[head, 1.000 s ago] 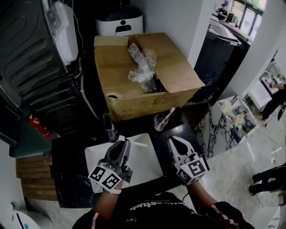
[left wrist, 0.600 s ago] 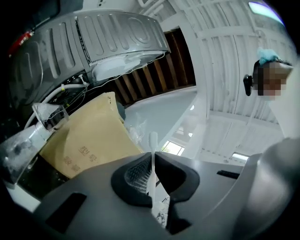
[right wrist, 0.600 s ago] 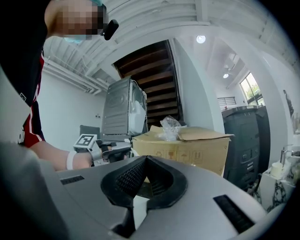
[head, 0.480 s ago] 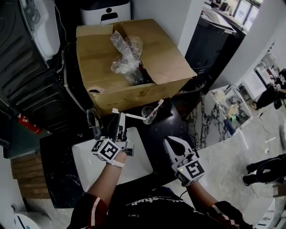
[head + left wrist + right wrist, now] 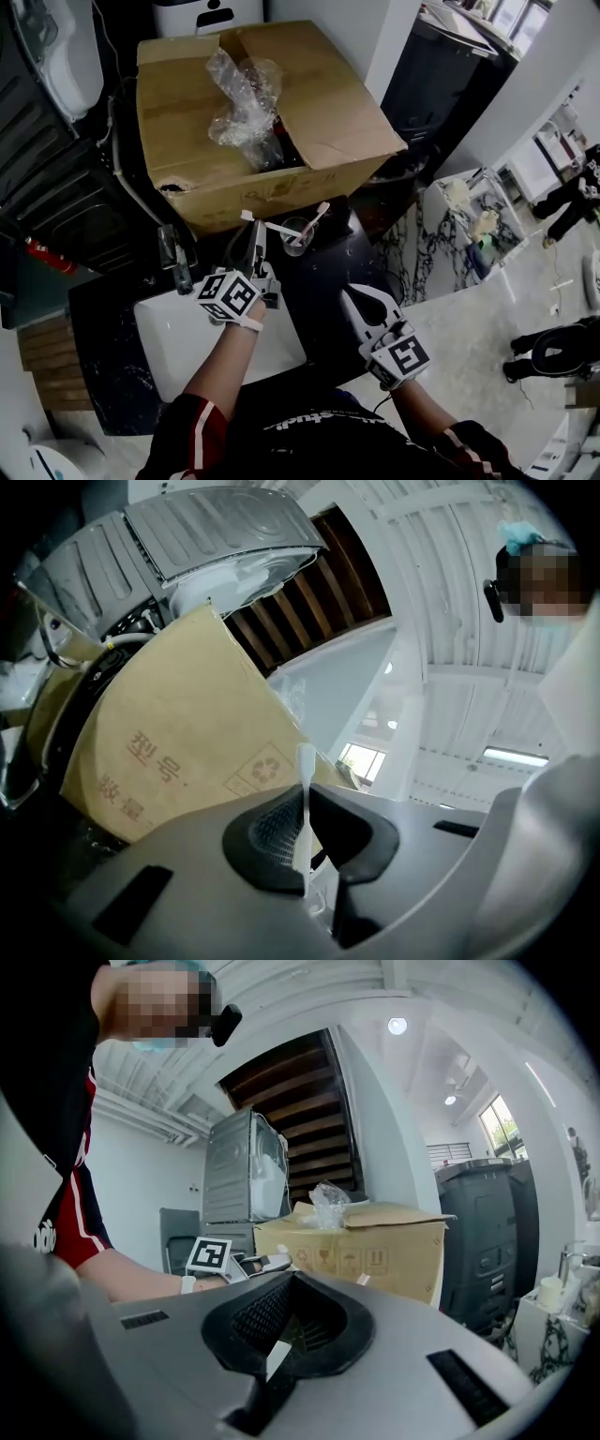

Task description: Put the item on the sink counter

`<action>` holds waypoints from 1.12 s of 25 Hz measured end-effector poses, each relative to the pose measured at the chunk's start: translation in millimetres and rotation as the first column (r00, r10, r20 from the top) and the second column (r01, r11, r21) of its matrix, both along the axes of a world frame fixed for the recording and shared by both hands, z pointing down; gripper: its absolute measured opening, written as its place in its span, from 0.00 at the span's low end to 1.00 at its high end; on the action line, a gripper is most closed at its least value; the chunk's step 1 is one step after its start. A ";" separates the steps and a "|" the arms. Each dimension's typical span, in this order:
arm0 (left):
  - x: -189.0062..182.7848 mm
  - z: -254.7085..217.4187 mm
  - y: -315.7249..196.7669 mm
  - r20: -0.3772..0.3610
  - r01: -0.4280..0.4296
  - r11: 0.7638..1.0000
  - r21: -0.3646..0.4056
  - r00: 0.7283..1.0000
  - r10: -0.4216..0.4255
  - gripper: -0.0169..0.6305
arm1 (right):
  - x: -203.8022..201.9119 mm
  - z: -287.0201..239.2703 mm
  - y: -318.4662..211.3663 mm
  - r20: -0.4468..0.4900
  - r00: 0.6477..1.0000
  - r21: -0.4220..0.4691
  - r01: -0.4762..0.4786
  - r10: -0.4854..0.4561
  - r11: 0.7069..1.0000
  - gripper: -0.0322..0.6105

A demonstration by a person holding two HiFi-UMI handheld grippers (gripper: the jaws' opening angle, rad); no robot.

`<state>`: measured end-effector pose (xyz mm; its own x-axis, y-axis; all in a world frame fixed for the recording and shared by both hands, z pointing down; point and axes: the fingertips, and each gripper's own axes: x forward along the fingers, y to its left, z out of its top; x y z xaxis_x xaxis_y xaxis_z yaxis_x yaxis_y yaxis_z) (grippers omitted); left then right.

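Note:
My left gripper [image 5: 255,236] is shut on a thin white toothbrush [image 5: 277,228], which sticks out sideways towards a clear cup [image 5: 296,234] on the black counter [image 5: 328,272]. A pink-tipped toothbrush [image 5: 315,217] leans in that cup. In the left gripper view the white toothbrush [image 5: 302,803] stands pinched between the two dark pads [image 5: 272,832]. My right gripper [image 5: 351,298] hovers over the counter's near right part, shut and empty. Its jaws [image 5: 281,1354] are pressed together, and my left gripper [image 5: 253,1262] shows beyond them.
A large open cardboard box [image 5: 244,122] with crumpled clear plastic [image 5: 239,98] stands right behind the cup. A white sink basin [image 5: 178,347] lies under my left forearm, with a faucet [image 5: 173,255] at its back edge. A marble ledge [image 5: 469,309] runs to the right.
My left gripper has moved forward from above the sink basin to the cup in front of the box, carrying the white toothbrush. The right gripper has stayed about where it was.

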<state>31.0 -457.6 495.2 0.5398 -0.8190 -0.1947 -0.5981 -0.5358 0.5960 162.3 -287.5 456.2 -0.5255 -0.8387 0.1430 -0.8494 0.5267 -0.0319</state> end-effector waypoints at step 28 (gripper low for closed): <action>47.8 72.3 -4.5 0.191 -0.054 0.993 -0.108 0.979 0.074 0.07 | 35.0 19.7 7.5 0.072 0.996 -0.065 -0.053 0.057 0.996 0.11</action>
<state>78.9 -462.1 567.4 0.6113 -0.7914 0.0011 -0.6739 -0.5198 0.5251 197.3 -280.0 475.9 -0.4900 -0.8571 0.1593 -0.8711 0.4743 -0.1275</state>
